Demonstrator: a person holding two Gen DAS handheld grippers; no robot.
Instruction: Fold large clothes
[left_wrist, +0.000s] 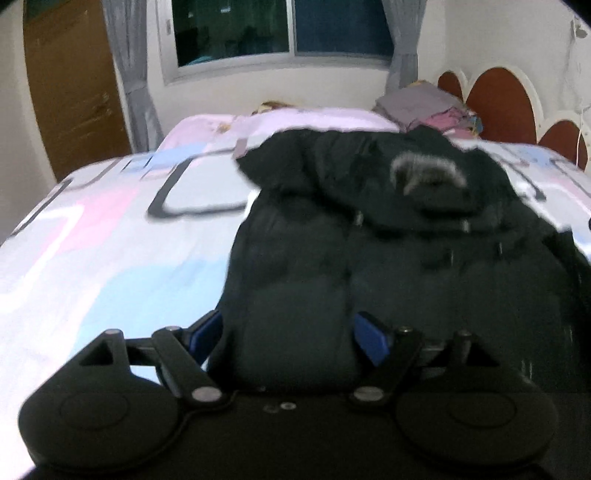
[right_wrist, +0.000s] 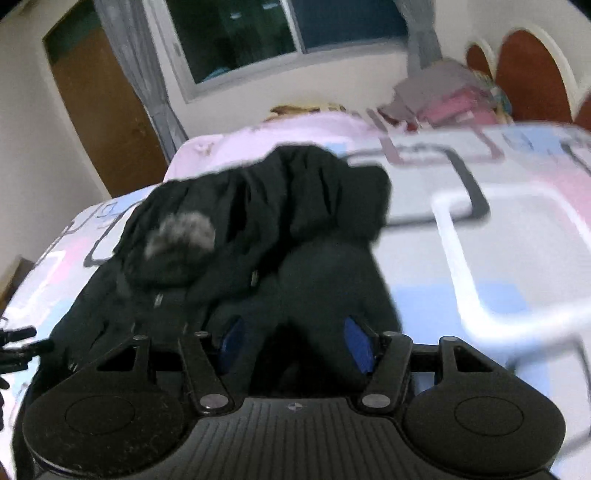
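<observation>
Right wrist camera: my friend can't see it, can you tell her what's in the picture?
The right gripper is closed on the near edge of a puffy black jacket that lies on a bed with a pink, blue and white cover. A grey fur trim shows on its hood.

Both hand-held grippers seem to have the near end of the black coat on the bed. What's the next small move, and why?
Probably carry the near end forward toward the fur-trimmed hood. The left hand-held gripper and right hand-held gripper each pinch bulky folds of the black coat, which otherwise lies lengthwise on the bed, unfolded.
</observation>
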